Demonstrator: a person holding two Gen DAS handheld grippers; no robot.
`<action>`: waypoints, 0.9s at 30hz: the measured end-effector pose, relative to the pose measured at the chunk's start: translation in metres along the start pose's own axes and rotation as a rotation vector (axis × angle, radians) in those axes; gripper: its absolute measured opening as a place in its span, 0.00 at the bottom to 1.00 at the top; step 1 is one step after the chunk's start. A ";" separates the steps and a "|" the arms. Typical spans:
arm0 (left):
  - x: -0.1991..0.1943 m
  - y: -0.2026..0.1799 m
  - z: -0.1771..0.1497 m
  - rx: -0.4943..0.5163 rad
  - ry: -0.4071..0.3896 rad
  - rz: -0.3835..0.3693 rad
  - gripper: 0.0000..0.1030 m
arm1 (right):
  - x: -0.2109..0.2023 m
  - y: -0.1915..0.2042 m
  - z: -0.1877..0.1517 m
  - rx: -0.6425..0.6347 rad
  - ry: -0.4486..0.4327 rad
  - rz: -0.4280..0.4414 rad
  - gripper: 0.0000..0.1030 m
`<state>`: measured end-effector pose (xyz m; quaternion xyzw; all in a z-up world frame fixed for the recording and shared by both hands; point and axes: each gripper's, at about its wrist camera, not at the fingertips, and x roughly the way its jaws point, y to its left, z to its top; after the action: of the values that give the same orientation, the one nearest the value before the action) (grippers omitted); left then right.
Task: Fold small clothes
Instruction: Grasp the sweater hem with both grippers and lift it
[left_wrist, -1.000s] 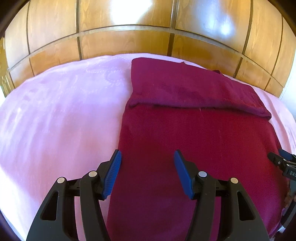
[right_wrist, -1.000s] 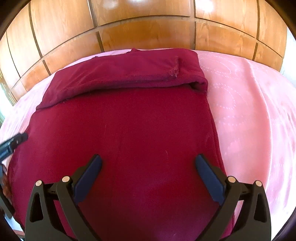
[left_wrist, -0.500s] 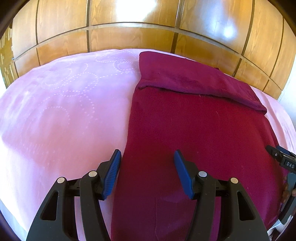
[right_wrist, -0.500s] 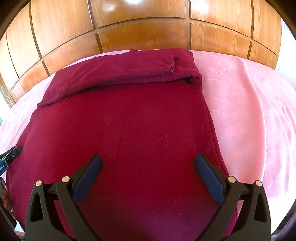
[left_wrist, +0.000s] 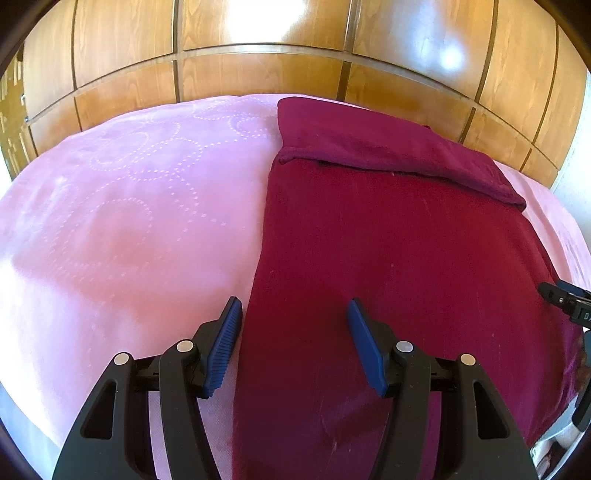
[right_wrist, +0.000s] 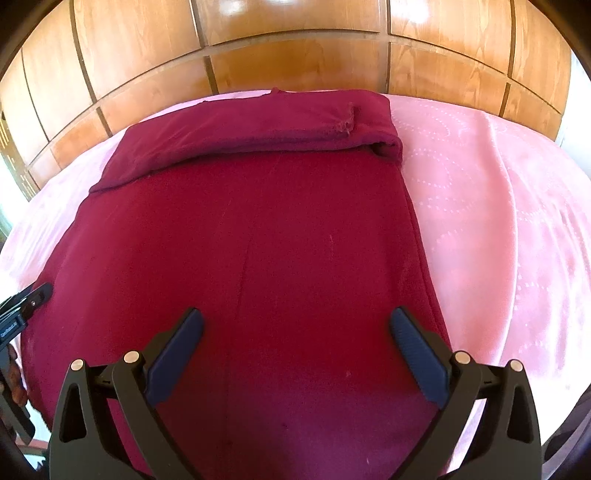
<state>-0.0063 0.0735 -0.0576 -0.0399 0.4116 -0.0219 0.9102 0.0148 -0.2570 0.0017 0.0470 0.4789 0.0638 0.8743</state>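
A dark red garment (left_wrist: 399, 258) lies flat on the pink bedspread (left_wrist: 129, 221), its far end folded back toward me into a thick band (left_wrist: 388, 155). It also shows in the right wrist view (right_wrist: 258, 258), with the folded band (right_wrist: 251, 136) at the far end. My left gripper (left_wrist: 293, 314) is open and empty, hovering over the garment's near left edge. My right gripper (right_wrist: 295, 328) is open wide and empty over the near right part. Each gripper shows at the edge of the other's view, the right one (left_wrist: 565, 299) and the left one (right_wrist: 26, 299).
The pink bedspread (right_wrist: 498, 240) extends left and right of the garment. A glossy wooden panelled wall (left_wrist: 295, 55) stands right behind the bed's far edge, also in the right wrist view (right_wrist: 295, 48).
Both grippers have drawn back and up from the garment, so more of it and the bedspread shows. The jaws stay open. The garment has not moved.
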 end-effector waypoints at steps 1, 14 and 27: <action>-0.001 0.001 -0.001 0.000 0.001 -0.003 0.57 | -0.003 -0.001 -0.002 0.002 0.000 0.006 0.98; -0.038 0.022 -0.031 0.007 0.085 -0.153 0.56 | -0.049 -0.036 -0.023 0.080 -0.021 0.075 0.97; -0.047 0.029 -0.049 -0.019 0.185 -0.266 0.21 | -0.057 -0.068 -0.068 0.156 0.097 0.070 0.53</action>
<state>-0.0739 0.1028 -0.0569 -0.1006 0.4848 -0.1419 0.8571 -0.0685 -0.3318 0.0030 0.1285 0.5224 0.0589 0.8409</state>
